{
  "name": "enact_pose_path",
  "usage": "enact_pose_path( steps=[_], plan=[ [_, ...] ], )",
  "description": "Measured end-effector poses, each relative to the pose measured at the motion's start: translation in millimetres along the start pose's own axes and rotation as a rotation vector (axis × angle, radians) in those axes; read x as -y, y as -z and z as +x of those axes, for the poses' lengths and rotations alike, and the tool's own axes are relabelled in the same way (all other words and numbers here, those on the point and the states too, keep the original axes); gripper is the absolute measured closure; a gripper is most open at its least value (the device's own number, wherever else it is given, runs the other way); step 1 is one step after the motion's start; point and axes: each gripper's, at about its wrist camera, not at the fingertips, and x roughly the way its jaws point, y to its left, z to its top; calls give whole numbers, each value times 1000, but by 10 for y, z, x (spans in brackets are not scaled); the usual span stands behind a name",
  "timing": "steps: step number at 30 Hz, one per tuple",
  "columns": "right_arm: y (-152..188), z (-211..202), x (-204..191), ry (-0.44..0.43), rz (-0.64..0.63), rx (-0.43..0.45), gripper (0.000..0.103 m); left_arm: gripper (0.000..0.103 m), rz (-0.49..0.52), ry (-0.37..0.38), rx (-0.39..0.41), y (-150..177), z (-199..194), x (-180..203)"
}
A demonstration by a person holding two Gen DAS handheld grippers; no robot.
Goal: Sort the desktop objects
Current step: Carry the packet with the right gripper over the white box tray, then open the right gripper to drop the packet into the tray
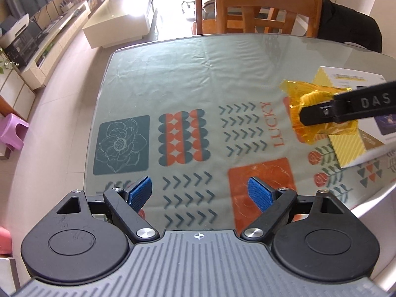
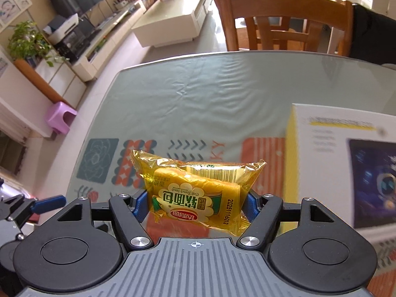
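Observation:
My right gripper (image 2: pixel 196 204) is shut on a yellow bread packet (image 2: pixel 198 190) and holds it above the table. In the left wrist view the same packet (image 1: pixel 297 94) hangs from the right gripper's black finger at the right, over the corner of a white and yellow box (image 1: pixel 346 148). That box (image 2: pixel 346 168) lies on the table just right of the packet in the right wrist view. My left gripper (image 1: pixel 200 193) is open and empty, low over the near part of the patterned tablecloth (image 1: pixel 183 136).
The glass-topped table (image 1: pixel 173 74) has its left edge close by, with tiled floor beyond. Wooden chairs (image 1: pixel 247 12) stand at the far edge. A purple stool (image 2: pixel 60 116) sits on the floor at the left.

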Motion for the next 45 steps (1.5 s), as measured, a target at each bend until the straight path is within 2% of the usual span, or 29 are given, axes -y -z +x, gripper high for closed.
enact_pose_path(
  steps=[8, 19, 35, 45],
  plan=[
    [422, -559, 329, 24, 2, 19, 33, 0, -18, 23, -17, 277, -272, 428],
    [1143, -645, 533, 56, 3, -38, 33, 0, 4, 46, -31, 627, -538, 1031],
    [2190, -769, 830, 102, 5, -122, 33, 0, 12, 41, -42, 757, -627, 1365],
    [2247, -456, 766, 167, -17, -167, 32, 0, 17, 53, -53, 782, -601, 1416]
  ],
)
